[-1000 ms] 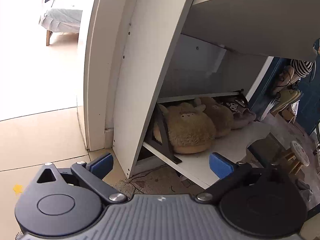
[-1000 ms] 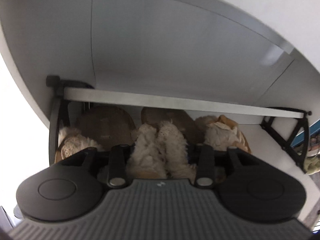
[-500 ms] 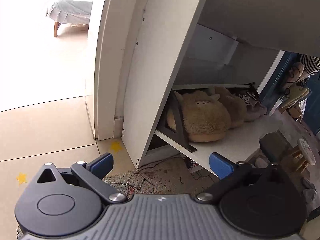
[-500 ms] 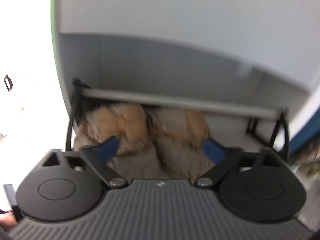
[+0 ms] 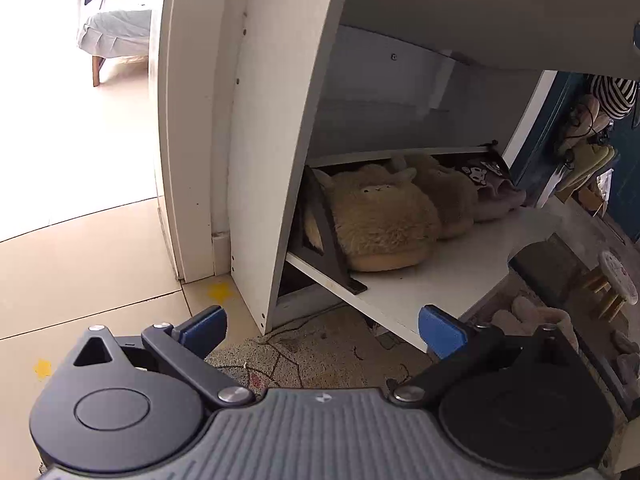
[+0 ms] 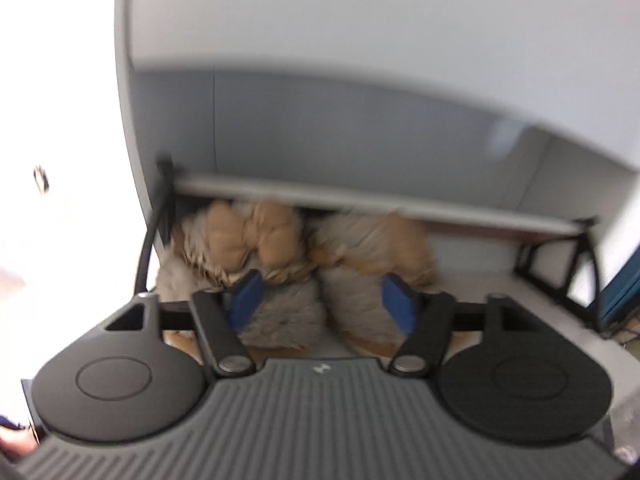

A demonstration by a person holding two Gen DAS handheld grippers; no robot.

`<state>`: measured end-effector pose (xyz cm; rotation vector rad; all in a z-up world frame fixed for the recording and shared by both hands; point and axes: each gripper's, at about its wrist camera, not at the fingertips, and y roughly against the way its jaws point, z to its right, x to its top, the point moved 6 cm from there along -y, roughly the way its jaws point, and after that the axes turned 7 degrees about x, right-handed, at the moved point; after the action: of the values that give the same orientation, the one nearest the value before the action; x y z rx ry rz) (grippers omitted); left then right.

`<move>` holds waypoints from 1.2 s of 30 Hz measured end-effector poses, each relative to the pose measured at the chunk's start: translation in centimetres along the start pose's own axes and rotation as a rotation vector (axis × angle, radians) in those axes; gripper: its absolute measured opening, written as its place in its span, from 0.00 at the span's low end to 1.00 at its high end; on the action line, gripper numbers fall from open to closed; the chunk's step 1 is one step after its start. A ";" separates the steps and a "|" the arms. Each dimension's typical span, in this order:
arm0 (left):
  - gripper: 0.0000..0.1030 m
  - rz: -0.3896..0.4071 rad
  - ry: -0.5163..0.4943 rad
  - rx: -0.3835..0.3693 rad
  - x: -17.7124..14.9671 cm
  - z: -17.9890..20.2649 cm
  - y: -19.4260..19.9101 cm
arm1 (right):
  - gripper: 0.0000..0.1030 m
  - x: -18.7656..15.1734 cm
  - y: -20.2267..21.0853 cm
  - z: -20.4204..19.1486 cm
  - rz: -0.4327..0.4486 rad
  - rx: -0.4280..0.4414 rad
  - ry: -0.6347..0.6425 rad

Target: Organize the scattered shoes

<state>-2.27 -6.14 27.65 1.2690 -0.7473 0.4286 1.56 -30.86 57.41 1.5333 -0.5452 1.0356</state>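
Fluffy tan slippers (image 6: 304,280) sit on the cabinet's low shelf (image 5: 436,280) as the right gripper (image 6: 322,300), fingers just spread, should back straight out; left gripper (image 5: 322,326) waits wide open.

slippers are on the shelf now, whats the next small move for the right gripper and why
Probably draw the right gripper straight back from the white shoe cabinet shelf. Its jaws have just been opening, the blue pads stand apart, and the pair of fluffy tan slippers lies side by side on the shelf, apparently released.
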 end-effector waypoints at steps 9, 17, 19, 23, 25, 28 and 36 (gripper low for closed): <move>1.00 -0.018 -0.051 -0.034 -0.6 4.4 -2.0 | 1.00 -8.2 7.7 5.9 0.236 -0.096 -0.054; 1.00 0.006 -0.119 -0.019 -0.8 7.4 -3.0 | 1.00 -18.1 7.7 10.4 0.166 -0.174 -0.135; 1.00 0.004 -0.130 -0.021 -1.1 8.0 -3.4 | 1.00 -21.1 6.1 12.1 0.123 -0.200 -0.153; 1.00 -0.011 -0.153 -0.016 -2.2 8.9 -4.6 | 1.00 -29.3 2.1 15.6 -0.006 -0.249 -0.210; 1.00 -0.009 -0.170 -0.006 -2.8 9.1 -5.0 | 1.00 -33.5 0.3 17.0 -0.074 -0.272 -0.240; 1.00 -0.032 -0.194 -0.017 -4.1 9.8 -5.9 | 1.00 -40.0 -1.8 18.9 -0.167 -0.315 -0.303; 1.00 -0.101 -0.277 -0.076 -7.6 12.2 -8.5 | 1.00 -49.7 -5.5 22.1 -0.221 -0.418 -0.482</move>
<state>-5.09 -19.30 17.70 1.3031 -0.9190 0.1411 -12.10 -60.46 13.50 1.4204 -0.8438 0.3445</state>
